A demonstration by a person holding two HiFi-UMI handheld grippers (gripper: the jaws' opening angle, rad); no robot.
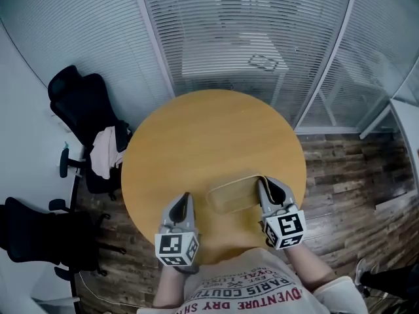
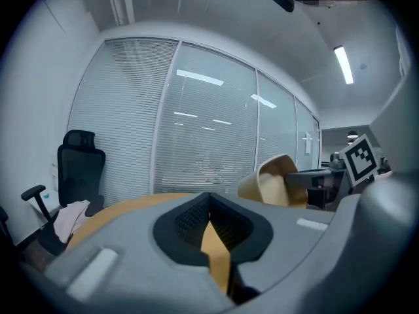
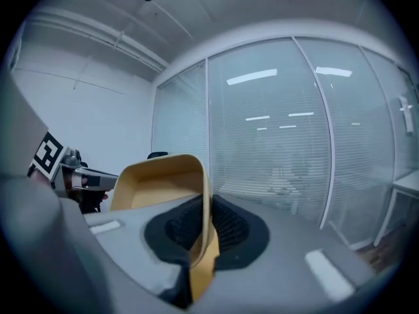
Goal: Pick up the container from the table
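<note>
Container [image 1: 230, 195] lies over the near part of the round table [image 1: 196, 129], its right wall pinched between the right gripper's [image 1: 265, 183] jaws. Just left of it, the left gripper [image 1: 185, 199] has its jaws closed on nothing.

A black office chair [image 1: 85, 103] stands at the left on the plank floor [image 1: 353, 175], with a pale cloth [image 1: 105, 150] draped over it. A second black chair [image 1: 39, 231] stands nearer, at the left edge. Glass partition panels [image 1: 249, 25] with lowered slatted blinds close off the far side. A white desk [image 1: 229, 61] stands behind the glass. One ceiling strip light [image 2: 343, 64] is lit.
</note>
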